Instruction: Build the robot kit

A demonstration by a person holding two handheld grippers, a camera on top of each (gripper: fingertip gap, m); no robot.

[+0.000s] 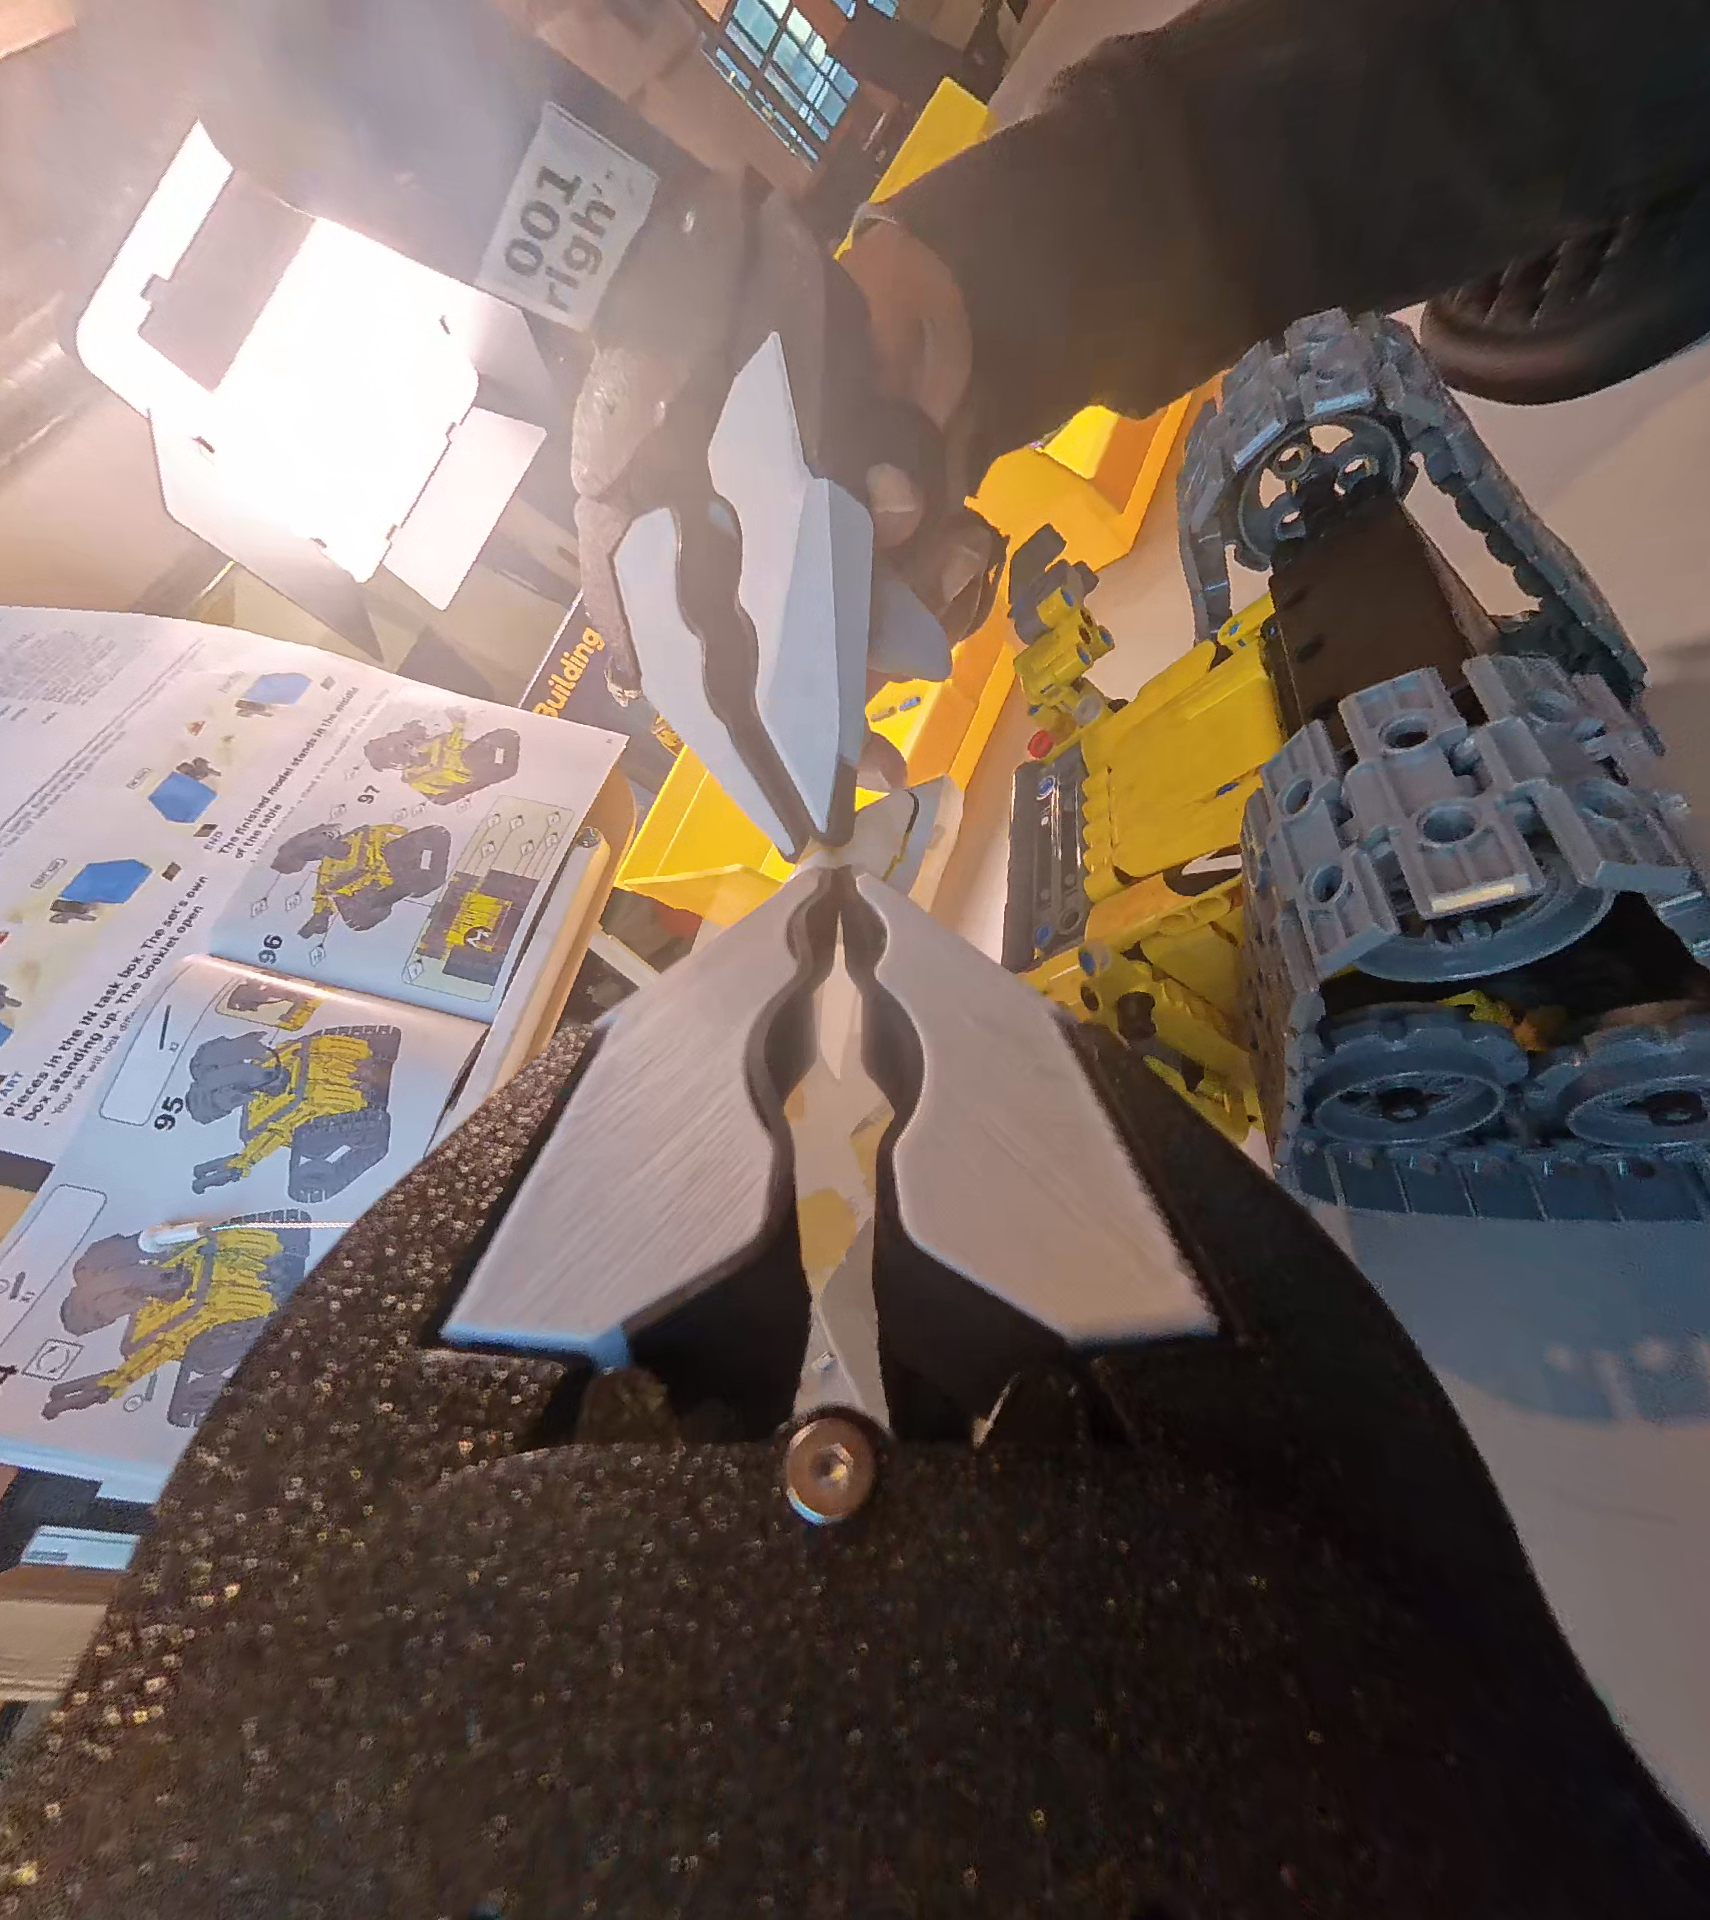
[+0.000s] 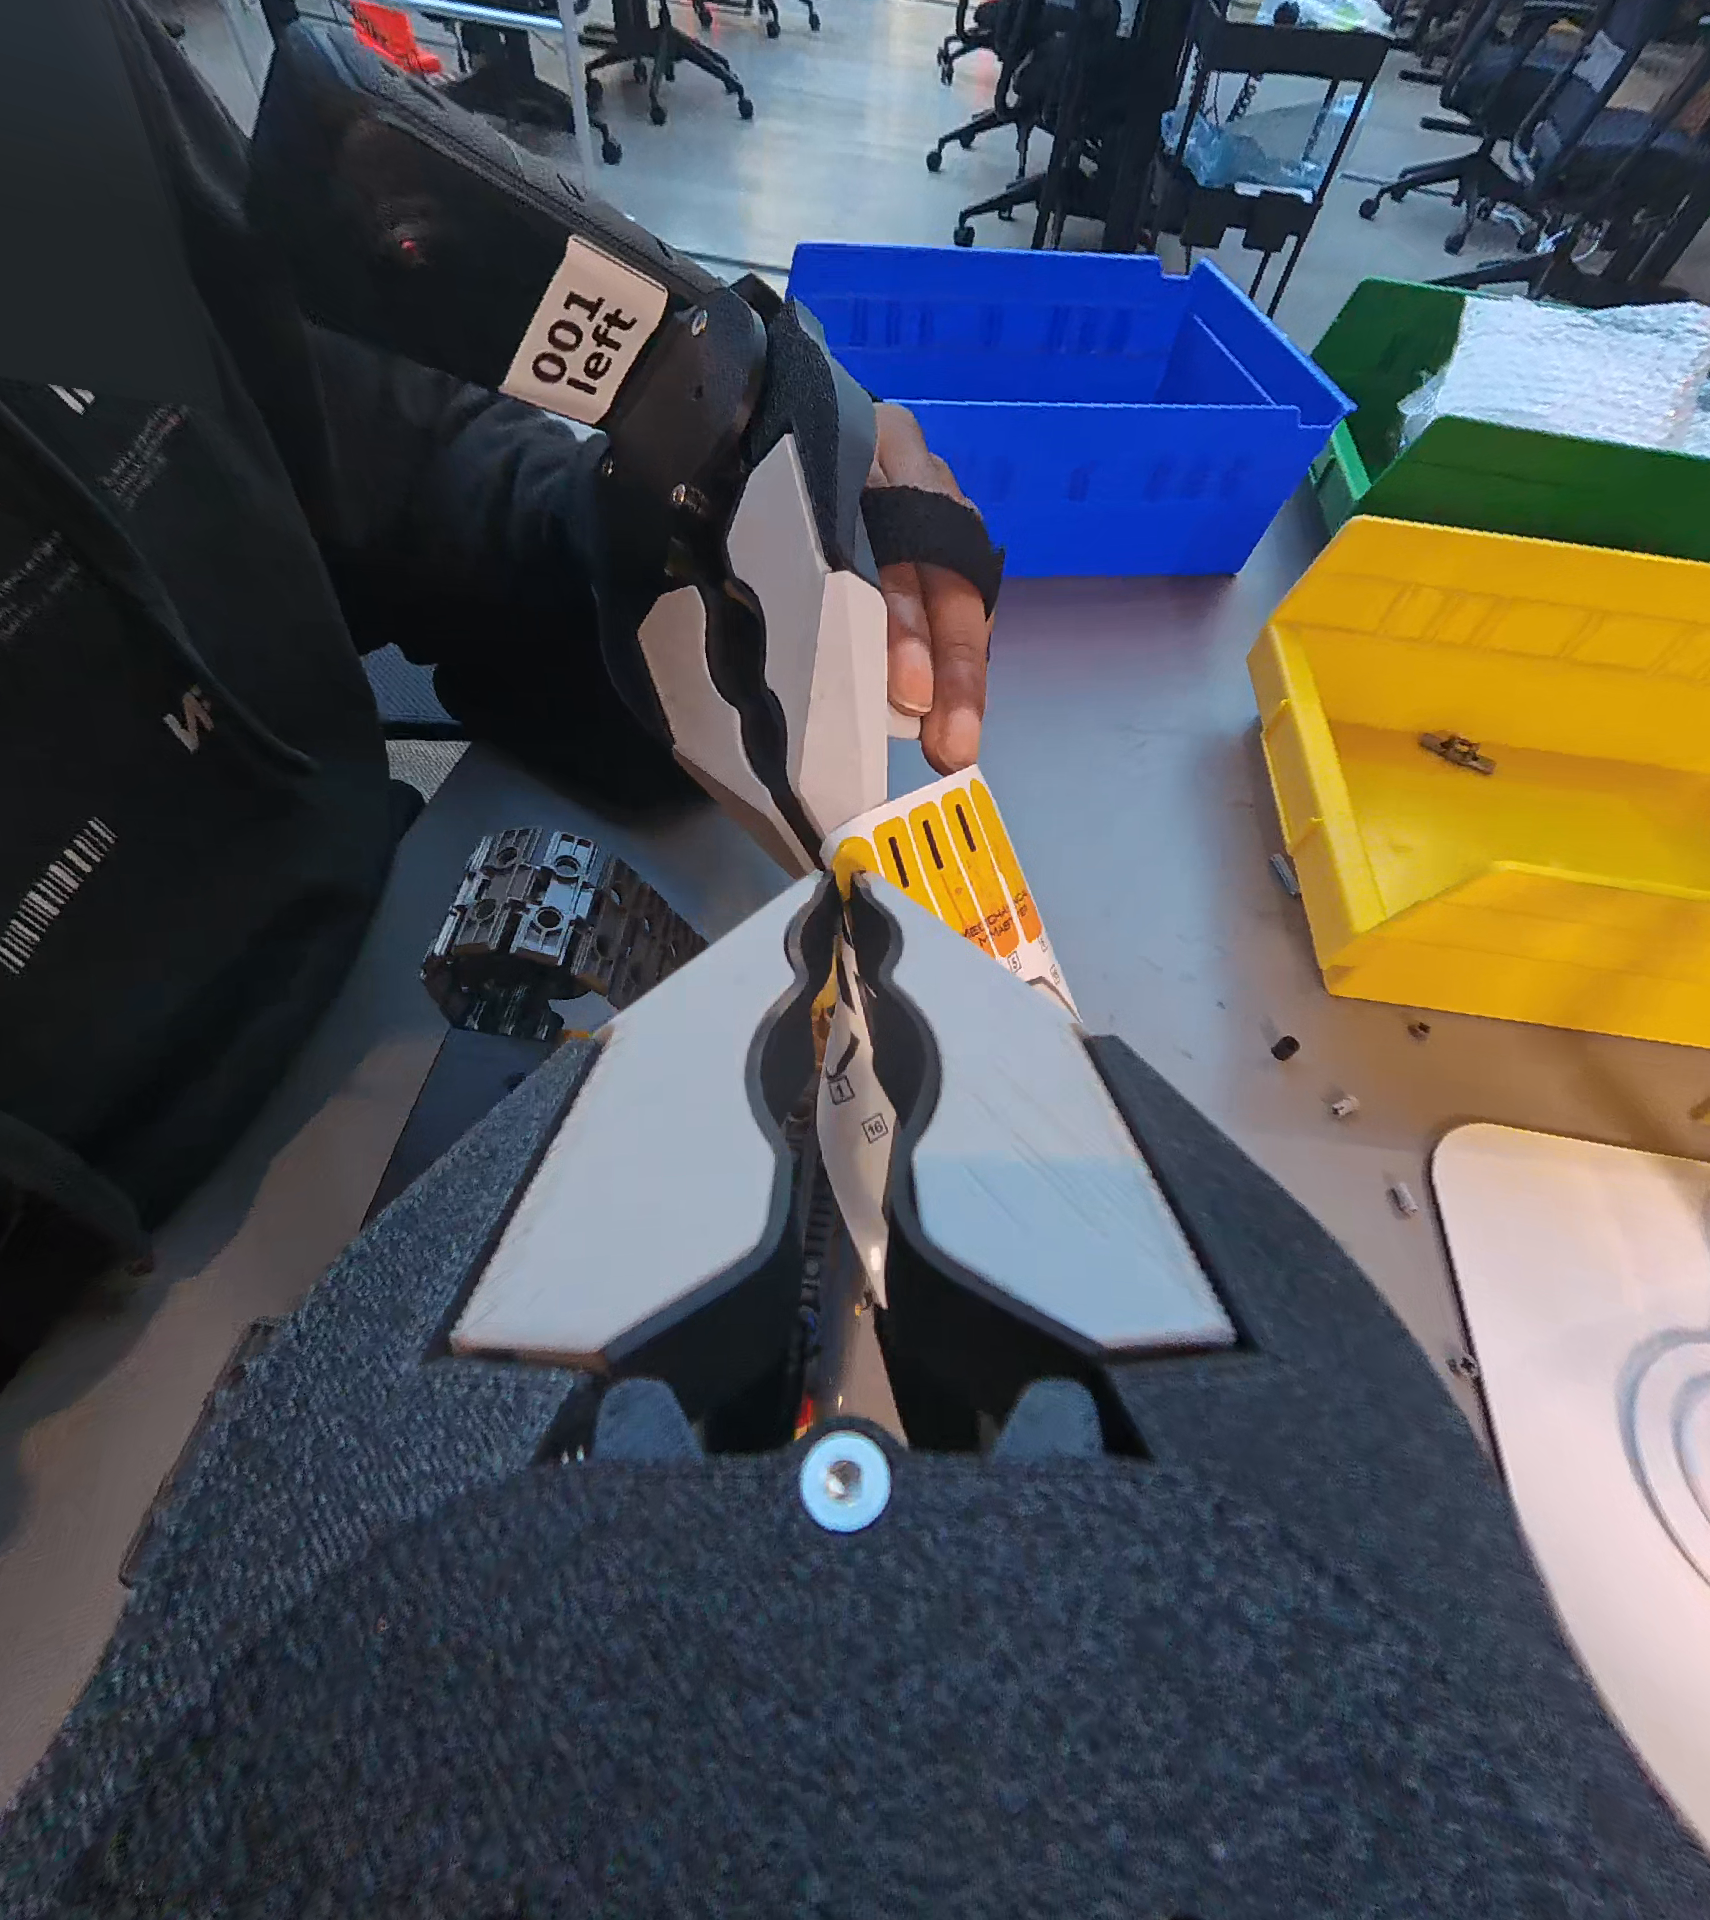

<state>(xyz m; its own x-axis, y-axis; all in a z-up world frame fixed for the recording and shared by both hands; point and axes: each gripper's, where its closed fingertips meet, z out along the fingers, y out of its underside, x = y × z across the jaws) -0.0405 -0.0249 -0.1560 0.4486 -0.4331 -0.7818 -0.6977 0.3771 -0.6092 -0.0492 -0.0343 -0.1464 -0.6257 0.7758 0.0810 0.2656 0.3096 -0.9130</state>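
at left lies a booklet (image 1: 238,935). mid-frame the left gripper (image 1: 835,868) and right gripper (image 2: 846,883) meet tip to tip, each pinched onto the same sticker sheet (image 2: 955,873), a bare finger (image 2: 944,675) beside it. right of them a tracked model (image 1: 1402,831) stands, with blue bin (image 2: 1069,416) and yellow bin (image 2: 1516,790) near. pulling apart unevenly could tear or crease the thin sheet.
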